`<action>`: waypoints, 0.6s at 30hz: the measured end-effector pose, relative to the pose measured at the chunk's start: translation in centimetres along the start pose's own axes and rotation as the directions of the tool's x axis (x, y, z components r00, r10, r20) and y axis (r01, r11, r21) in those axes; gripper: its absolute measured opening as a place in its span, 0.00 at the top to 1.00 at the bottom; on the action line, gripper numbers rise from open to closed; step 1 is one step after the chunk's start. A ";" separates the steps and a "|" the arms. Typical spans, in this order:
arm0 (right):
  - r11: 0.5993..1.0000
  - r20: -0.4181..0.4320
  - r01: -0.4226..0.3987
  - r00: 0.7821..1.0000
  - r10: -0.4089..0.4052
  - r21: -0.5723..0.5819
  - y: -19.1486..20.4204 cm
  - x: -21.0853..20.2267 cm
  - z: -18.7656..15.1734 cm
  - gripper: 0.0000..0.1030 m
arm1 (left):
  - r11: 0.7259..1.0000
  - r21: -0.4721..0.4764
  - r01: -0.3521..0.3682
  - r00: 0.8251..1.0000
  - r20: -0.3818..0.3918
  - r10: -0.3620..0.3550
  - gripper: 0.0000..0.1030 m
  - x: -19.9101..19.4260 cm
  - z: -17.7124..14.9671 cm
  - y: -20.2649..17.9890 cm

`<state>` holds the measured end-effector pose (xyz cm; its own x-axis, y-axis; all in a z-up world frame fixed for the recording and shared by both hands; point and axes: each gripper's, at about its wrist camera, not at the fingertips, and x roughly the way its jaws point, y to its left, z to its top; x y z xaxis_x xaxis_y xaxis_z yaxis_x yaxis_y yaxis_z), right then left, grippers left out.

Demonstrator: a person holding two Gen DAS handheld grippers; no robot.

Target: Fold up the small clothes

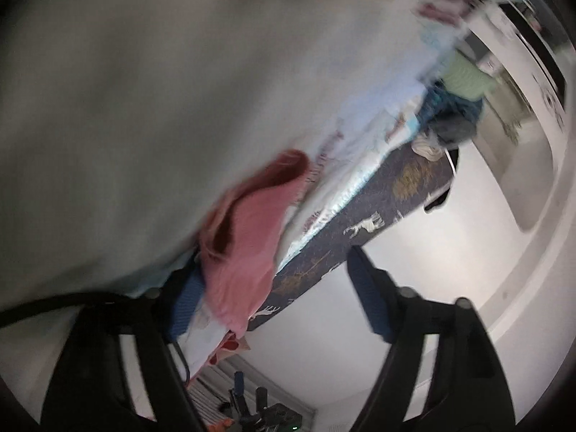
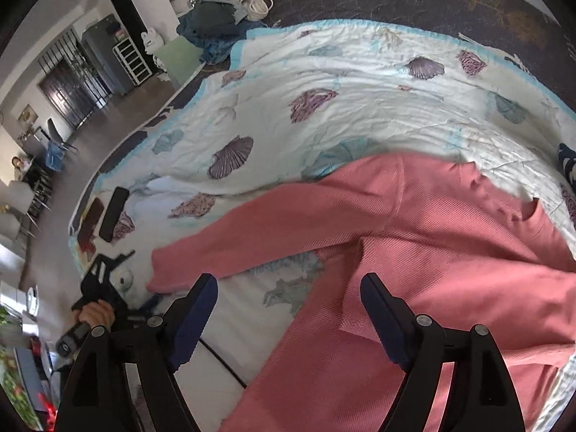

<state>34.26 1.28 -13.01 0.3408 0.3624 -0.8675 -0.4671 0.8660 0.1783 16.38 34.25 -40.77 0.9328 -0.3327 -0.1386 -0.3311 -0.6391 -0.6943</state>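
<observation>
Pink waffle-knit top (image 2: 414, 252) lies spread on the shell-print quilt (image 2: 324, 100), one sleeve (image 2: 230, 244) stretched out toward the left gripper (image 2: 108, 288), low at the quilt's edge. Right gripper (image 2: 288, 309) hovers over the body panel, jaws wide apart, holding nothing. Left gripper's wrist view is blurred and tilted; its jaws look spread, with the sleeve end (image 1: 244, 252) beside one finger, not pinched. Best play, I'd judge: pinch the cuff cleanly, carry the sleeve flat across the chest, no bunching.

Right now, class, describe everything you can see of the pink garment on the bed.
The pink garment looks like a long-sleeved top of ribbed or textured knit. It lies spread and rumpled on the shell-print quilt, one sleeve stretched toward the left hand-held gripper. The open right hand-held gripper hangs above its hem; touching or not, I cannot tell.
</observation>
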 end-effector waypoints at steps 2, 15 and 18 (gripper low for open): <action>1.000 -0.010 0.016 1.000 -0.016 -0.010 0.1 0.5 -0.2 0.19 | 0.996 0.082 -0.044 0.999 -0.024 0.046 0.50 1.5 -0.1 -0.8; 0.962 0.109 0.264 0.961 -0.256 -0.073 -0.3 -0.7 1.4 0.19 | 0.771 0.637 -0.009 0.998 -0.045 0.049 0.97 4.7 -7.6 -9.3; 0.977 0.115 0.208 0.973 -0.200 -0.054 0.2 -1.6 2.3 0.19 | 0.618 0.786 -0.028 0.997 -0.025 0.078 0.97 4.9 -11.4 -11.6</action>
<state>35.51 1.73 -10.54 0.5186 0.2185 -0.8266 -0.4296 0.9025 -0.0309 23.21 32.14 -25.34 0.9004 -0.3987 -0.1740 -0.1188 0.1594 -0.9800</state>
